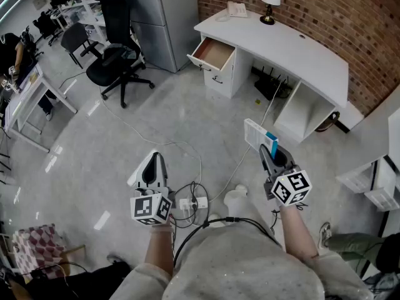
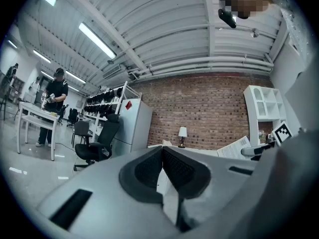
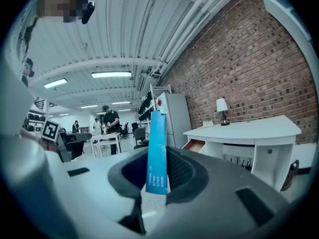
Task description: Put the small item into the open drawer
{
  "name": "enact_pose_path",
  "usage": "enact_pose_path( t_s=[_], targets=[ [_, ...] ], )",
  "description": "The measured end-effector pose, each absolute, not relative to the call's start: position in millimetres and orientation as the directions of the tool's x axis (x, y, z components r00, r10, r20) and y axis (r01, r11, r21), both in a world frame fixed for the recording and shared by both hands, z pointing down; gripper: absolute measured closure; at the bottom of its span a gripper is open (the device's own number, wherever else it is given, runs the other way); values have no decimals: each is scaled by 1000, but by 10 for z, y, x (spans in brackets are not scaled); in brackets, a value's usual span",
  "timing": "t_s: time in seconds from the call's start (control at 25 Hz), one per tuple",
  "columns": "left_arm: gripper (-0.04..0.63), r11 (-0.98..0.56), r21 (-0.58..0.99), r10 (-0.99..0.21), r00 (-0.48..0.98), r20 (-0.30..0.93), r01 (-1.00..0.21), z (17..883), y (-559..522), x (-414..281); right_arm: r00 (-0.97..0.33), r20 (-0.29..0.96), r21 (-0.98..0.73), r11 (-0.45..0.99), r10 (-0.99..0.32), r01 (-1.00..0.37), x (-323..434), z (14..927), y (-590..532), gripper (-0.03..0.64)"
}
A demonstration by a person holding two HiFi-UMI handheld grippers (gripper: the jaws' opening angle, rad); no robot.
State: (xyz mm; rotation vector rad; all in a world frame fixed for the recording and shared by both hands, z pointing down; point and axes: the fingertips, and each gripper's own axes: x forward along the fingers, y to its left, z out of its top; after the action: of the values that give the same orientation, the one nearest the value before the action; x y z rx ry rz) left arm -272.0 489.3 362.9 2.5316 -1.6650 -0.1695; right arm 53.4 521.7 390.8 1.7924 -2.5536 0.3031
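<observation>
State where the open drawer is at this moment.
In the head view the open drawer juts from the left end of the white desk, upper centre, beside the grey cabinet.

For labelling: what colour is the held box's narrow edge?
Blue; the box shows best in right gripper view.

The person is holding both bare forearms out ahead, well apart, with a gripper in each hand pointing roughly level. The left gripper (image 1: 152, 157) is showing its jaws pressed together with nothing between them. The right gripper (image 1: 270, 152) is clamping a small blue-and-white box (image 1: 258, 135) on edge between its pads, and the box is jutting past the jaw tips.
</observation>
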Motion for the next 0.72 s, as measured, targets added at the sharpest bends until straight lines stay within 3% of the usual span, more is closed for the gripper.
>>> enact_pose_path(
  t_s=[0.72],
  targets=[
    [589,-307,145,-949,313,26,-941,3751,3759,-2140,-434,171,-160,410,-885,-898,1081,4192,3839,545]
  ],
)
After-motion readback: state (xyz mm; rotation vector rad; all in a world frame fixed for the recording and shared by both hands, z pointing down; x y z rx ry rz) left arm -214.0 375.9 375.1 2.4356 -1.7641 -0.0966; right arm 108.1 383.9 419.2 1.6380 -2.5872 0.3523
